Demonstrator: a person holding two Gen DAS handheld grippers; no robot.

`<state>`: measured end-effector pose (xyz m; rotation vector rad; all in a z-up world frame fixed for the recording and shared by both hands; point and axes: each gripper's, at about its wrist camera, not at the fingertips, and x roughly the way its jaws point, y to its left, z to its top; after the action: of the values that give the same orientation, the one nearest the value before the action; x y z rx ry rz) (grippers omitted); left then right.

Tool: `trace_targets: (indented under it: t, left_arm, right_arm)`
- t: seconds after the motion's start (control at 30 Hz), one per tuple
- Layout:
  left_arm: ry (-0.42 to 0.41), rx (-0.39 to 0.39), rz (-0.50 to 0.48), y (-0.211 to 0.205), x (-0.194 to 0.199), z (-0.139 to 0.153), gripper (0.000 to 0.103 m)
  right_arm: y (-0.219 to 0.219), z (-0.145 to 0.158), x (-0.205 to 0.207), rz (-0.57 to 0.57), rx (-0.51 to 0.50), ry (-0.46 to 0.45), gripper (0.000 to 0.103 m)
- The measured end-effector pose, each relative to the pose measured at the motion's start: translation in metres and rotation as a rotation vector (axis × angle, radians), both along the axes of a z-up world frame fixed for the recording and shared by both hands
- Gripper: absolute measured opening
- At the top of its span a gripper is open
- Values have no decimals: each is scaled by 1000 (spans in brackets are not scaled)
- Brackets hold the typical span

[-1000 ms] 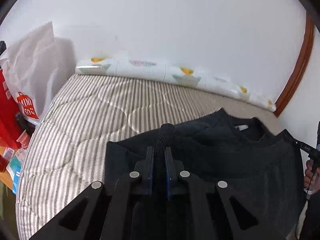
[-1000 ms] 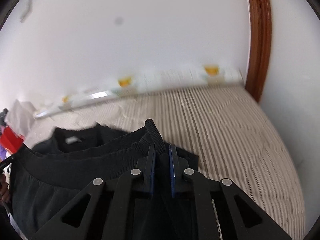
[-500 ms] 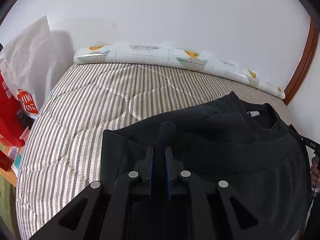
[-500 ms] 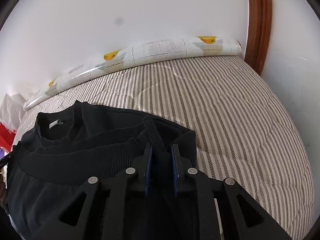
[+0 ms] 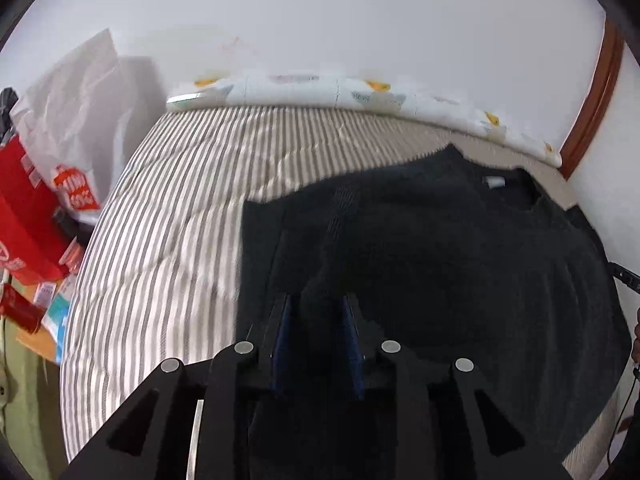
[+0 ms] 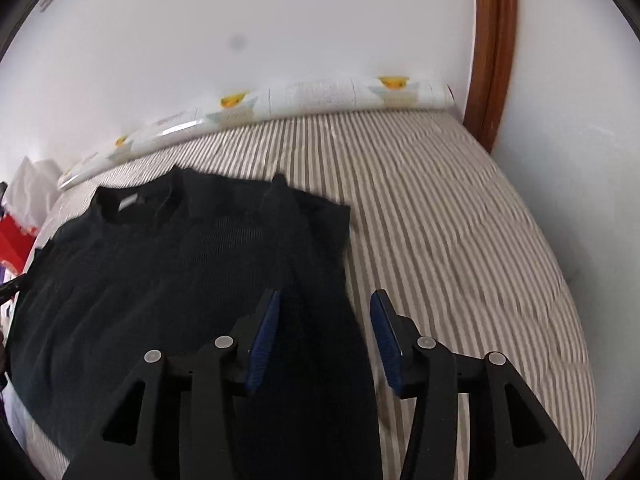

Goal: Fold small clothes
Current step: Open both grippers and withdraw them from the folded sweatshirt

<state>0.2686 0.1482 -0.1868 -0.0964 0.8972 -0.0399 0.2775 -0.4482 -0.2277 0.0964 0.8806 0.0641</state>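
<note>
A black sweater [image 5: 460, 264] lies on a bed with a striped cover [image 5: 180, 208], and its neck opening with a small white label [image 5: 494, 181] points toward the white wall. The lower part of the sweater is folded up over the upper part, so the ribbed hem lies a little below the collar. The left tool [image 5: 318, 336] stands over the left edge of the sweater; its blue pads are a little apart and its jaws are opening, with dark cloth seen in the gap, but the pads do not press on it. The right tool [image 6: 324, 336] is over the right edge of the sweater [image 6: 180, 264]; its jaws are opening and are spread wider, with the cloth edge and the striped cover [image 6: 460, 240] between them, nothing pinched. A long white roll with yellow prints [image 5: 332, 92] lies along the wall at the far side of the bed. At the left of the bed there is a white plastic bag [image 5: 76, 120] and some red packages [image 5: 24, 208]. A brown wooden frame [image 6: 490, 52] stands at the right.
</note>
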Motion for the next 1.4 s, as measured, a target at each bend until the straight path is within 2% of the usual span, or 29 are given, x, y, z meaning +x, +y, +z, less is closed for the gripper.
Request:
trace_targets:
  t: [0.17, 0.27, 0.37, 0.4, 0.53, 0.57, 0.7, 0.77, 0.8, 0.87, 0.9, 0.97, 1.07, 1.2, 1.4]
  left_arm:
    - [13, 22, 10, 3, -28, -3, 29]
    - [15, 41, 16, 3, -49, -4, 29]
    - [15, 22, 18, 7, -66, -3, 29]
    - [6, 4, 16, 9, -74, -1, 29]
    - [-43, -85, 23, 18, -96, 5, 46]
    - [-47, -94, 24, 19, -101, 6, 47]
    - [-47, -59, 47, 15, -111, 7, 47]
    - [-36, -51, 64, 15, -112, 6, 47]
    - [-30, -55, 73, 16, -113, 6, 47]
    - [-20, -66, 90, 19, -112, 4, 47]
    - [-20, -67, 98, 19, -112, 4, 47]
    - [-22, -66, 112, 18, -112, 5, 47]
    - [-31, -74, 124, 12, -111, 6, 47]
    - [-29, -63, 113, -3, -106, 5, 47]
    - [-30, -26, 69, -24, -103, 2, 47]
  right_arm:
    - [-7, -18, -40, -42, -21, 33, 47]
    - [-14, -16, -62, -60, -1, 32, 47]
    - [-16, -7, -73, -46, 13, 16, 47]
    - [-14, -4, -74, -36, 18, 8, 48]
    - [-9, -5, -60, -10, 72, 10, 56]
    - [-8, -8, -53, -5, 92, 25, 56]
    - [-8, -22, -30, -27, 143, 57, 56]
    - [-10, -25, -22, -35, 198, 67, 47]
    - [-11, -26, -18, -23, 232, 70, 32]
    - [-10, -27, -15, -7, 236, 76, 23]
    - [-10, -25, -15, 19, 229, 67, 15]
    - [-12, -21, -17, 39, 225, 57, 13]
    - [-29, -11, -21, 47, 287, 45, 11]
    - [-40, -1, -26, 32, 162, 29, 11]
    - [-83, 0, -29, -32, 101, 48, 11]
